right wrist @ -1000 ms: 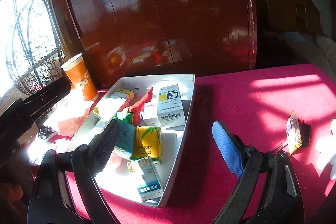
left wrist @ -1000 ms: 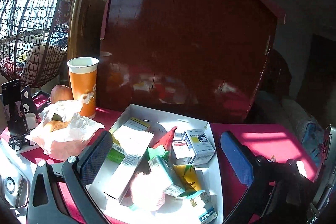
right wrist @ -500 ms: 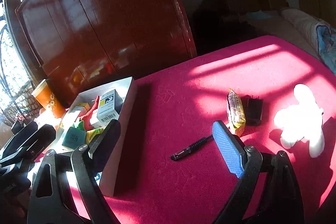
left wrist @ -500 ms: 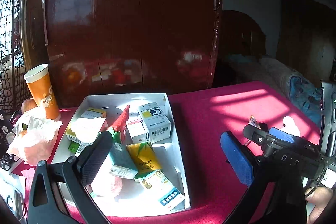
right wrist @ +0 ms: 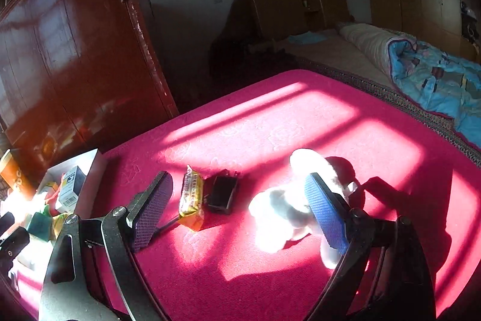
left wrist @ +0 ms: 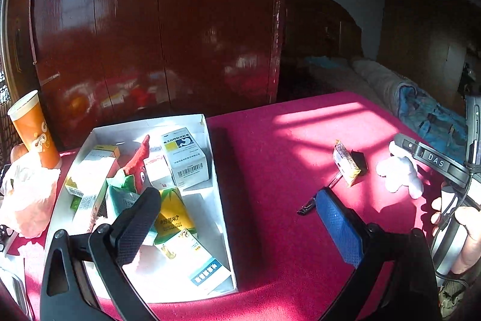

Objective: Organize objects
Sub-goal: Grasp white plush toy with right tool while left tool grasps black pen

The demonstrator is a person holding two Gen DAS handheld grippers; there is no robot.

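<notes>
Presently, on the magenta cloth (right wrist: 270, 125), left to right: an orange paper cup (left wrist: 33, 130); a white box (left wrist: 221, 218) crowded with medicine cartons (left wrist: 185, 157) and a red plush (left wrist: 139, 161), its near contents partly hidden behind the left gripper (left wrist: 237, 226), whose fingers stand wide apart and hold nothing. Next a black pen (left wrist: 318, 196), mostly hidden in the right wrist view; a yellow snack packet (right wrist: 191, 202) touching a dark charger (right wrist: 222, 194); and a white plush toy (right wrist: 288, 209), overexposed and part-covered by a blue pad of the right gripper (right wrist: 237, 212), spread wide and empty.
</notes>
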